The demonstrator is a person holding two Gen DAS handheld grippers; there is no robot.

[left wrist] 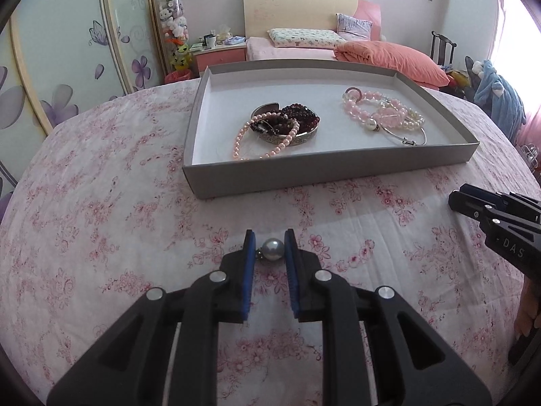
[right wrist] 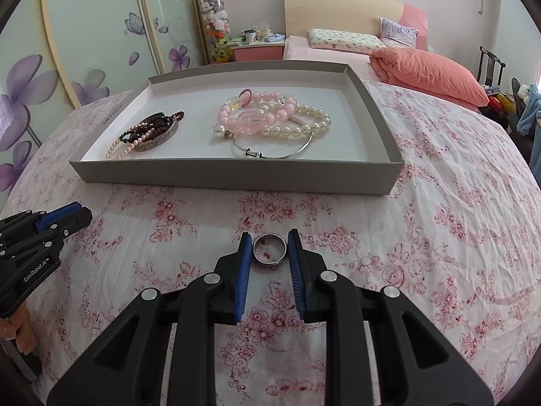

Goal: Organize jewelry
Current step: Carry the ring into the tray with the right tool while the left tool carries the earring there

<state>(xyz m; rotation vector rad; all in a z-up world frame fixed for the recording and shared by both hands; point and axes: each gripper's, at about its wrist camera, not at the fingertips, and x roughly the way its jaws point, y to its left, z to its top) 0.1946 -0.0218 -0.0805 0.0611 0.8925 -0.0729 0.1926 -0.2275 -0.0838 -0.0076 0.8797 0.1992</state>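
Tongs [left wrist: 269, 245] grip a pearl [left wrist: 273, 247]; tray [left wrist: 304, 174] holds bracelets [left wrist: 383, 115].

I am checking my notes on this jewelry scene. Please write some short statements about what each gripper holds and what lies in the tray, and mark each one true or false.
1. The left gripper holds a silver pearl bead. True.
2. The right gripper is empty. False: its pads press on a metal ring.
3. The grey tray holds two groups of bracelets. True.
4. The tray stands on a bare wooden table. False: it rests on a pink floral cloth.
5. The thin silver bangle lies outside the tray. False: it lies inside.
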